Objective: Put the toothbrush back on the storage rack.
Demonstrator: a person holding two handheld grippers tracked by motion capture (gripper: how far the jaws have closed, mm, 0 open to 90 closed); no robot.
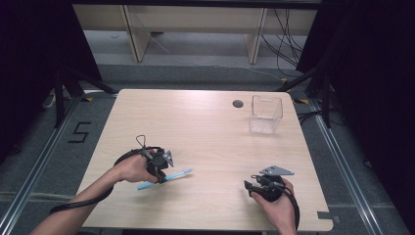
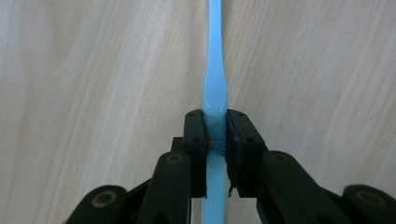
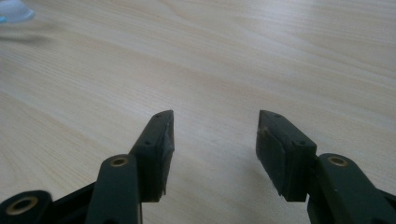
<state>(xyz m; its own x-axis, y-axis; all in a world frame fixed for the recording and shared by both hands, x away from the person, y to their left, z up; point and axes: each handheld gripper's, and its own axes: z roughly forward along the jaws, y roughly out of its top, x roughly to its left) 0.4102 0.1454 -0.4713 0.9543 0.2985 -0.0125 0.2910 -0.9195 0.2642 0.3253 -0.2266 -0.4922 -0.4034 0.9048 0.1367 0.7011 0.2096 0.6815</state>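
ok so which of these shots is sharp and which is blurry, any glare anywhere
High view: evenly lit and soft, faint highlights on the clear plastic box, dark surroundings. Left gripper view: the left gripper and the light blue plastic toothbrush it clamps are sharp. Right gripper view: the right gripper is fairly sharp, the pale wooden table softens with distance, and a blurred pale blue blob sits top left.

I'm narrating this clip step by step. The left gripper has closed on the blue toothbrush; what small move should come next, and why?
Probably a short lift straight up. The left gripper is shut on the blue toothbrush at its handle, which seems to lie low over the table. The clear container stands far off, and the right gripper is open, holding nothing.
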